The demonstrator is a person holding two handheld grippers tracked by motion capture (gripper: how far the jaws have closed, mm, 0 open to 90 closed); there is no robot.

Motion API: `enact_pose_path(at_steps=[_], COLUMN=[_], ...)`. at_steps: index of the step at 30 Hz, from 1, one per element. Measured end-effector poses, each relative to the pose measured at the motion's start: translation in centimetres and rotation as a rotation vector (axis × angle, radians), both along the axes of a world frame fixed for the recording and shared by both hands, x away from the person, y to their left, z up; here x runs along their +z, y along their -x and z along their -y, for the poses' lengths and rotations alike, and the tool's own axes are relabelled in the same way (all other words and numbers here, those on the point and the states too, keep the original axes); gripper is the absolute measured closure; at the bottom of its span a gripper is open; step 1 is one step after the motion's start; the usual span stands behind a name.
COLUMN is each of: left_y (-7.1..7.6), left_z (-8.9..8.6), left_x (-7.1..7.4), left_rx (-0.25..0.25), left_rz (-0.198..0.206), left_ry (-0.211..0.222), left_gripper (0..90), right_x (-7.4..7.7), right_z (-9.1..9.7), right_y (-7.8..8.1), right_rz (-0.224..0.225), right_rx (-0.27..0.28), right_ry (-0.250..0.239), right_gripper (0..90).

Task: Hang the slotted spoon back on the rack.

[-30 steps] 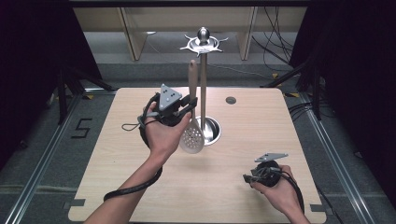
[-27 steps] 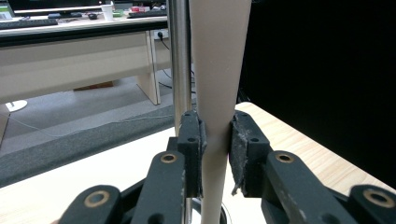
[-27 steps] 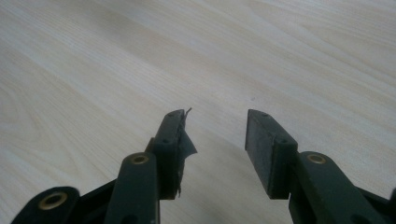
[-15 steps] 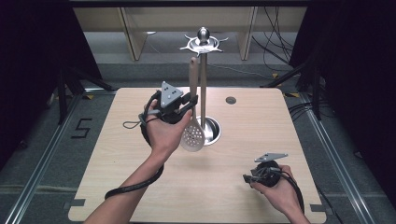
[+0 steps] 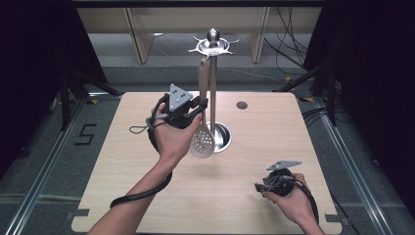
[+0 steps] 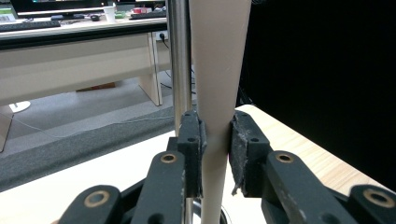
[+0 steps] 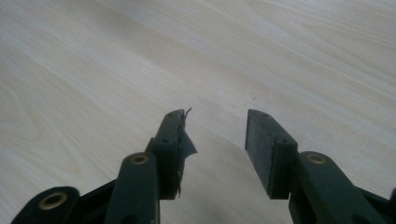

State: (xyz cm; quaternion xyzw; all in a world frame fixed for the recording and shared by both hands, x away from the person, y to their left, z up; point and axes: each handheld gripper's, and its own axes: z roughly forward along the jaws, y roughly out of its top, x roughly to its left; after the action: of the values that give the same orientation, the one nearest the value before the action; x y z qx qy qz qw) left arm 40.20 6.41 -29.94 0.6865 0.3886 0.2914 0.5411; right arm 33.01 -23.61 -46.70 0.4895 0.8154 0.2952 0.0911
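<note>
Left tool (image 5: 197,108) beside rack pole (image 5: 213,98)

One slotted spoon (image 5: 202,139), one metal utensil stand (image 5: 213,93), one wooden table (image 5: 254,147). Two handheld grippers: left gripper (image 5: 199,105), right gripper (image 5: 259,186). One round grommet (image 5: 242,105).

Slotted spoon (image 6: 215,70) handle top, bowl cut off; stand pole (image 6: 178,60) top cut off.

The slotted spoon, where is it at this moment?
In the high view the slotted spoon hangs upright at the table's middle, just left of the metal stand, its handle clamped between the left gripper fingers.
</note>
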Motion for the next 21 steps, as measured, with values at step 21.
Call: enact_pose_path(at_steps=[21], left_y=[-0.46], left_z=[0.19], left_x=[0.10], left_rx=[0.005], left_rz=[-0.014], left_ry=[-0.005], left_gripper=[74.7], right_x=[0.03], right_z=[0.03], right_y=[-0.01], right_rz=[-0.003], right_rx=[0.002], right_ry=[0.007], right_gripper=[58.3])
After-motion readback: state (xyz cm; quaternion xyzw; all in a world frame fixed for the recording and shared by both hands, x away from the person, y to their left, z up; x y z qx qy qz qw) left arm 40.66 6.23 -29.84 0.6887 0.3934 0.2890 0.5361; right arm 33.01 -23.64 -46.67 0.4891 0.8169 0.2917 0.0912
